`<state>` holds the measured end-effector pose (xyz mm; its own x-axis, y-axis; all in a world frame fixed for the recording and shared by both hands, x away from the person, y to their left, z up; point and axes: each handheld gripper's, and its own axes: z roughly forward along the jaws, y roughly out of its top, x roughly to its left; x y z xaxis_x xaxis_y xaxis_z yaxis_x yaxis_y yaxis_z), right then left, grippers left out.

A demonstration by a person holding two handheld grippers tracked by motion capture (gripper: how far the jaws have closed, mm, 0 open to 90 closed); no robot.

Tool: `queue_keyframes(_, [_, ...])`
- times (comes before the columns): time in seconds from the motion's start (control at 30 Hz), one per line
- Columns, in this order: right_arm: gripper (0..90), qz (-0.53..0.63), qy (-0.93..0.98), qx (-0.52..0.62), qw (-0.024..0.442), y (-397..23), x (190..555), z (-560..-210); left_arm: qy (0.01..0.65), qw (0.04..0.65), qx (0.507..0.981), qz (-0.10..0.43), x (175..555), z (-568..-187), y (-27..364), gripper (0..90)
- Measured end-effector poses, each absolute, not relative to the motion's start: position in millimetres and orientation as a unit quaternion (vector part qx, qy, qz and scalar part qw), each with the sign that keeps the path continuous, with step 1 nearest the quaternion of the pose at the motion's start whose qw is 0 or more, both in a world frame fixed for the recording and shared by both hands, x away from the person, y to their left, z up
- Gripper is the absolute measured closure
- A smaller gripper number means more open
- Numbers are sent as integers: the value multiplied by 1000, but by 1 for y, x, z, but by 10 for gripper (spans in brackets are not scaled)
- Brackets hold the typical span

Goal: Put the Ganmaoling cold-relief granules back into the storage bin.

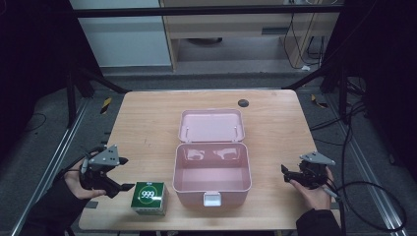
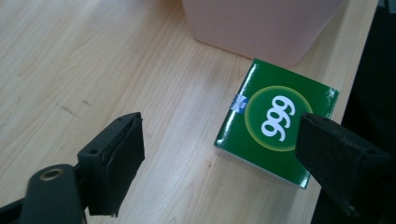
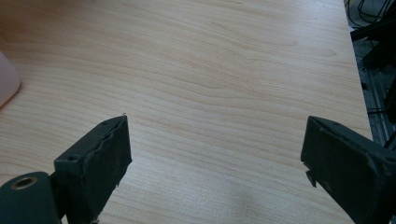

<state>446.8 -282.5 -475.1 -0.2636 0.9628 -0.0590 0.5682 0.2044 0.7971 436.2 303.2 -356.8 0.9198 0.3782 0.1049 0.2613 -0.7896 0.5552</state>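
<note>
I see my left gripper spread wide, empty, with the green box just at its 4 o'clock. That box sits beside the open pink case. My right gripper is spread too, over bare table.

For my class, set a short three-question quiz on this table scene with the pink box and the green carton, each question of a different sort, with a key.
1. True or false: the pink box stands with its lid open.
2. Which gripper is nearer the green carton? A) left gripper B) right gripper
3. Fill in: the number printed on the carton's top is ___.

Key:
1. True; the lid leans back and the inside looks empty.
2. A; the carton lies just ahead of its open jaws, untouched.
3. 999.
</note>
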Motion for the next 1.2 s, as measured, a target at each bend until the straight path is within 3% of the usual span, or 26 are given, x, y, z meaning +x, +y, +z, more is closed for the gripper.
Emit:
queue_keyframes(0.77, [77,328,724,536,284,-282,448,-476,87,215,972,51,432,-379,265,63])
queue_keyframes(1.2, [75,324,727,537,279,-283,449,-477,52,186,981,28,435,-395,246,63])
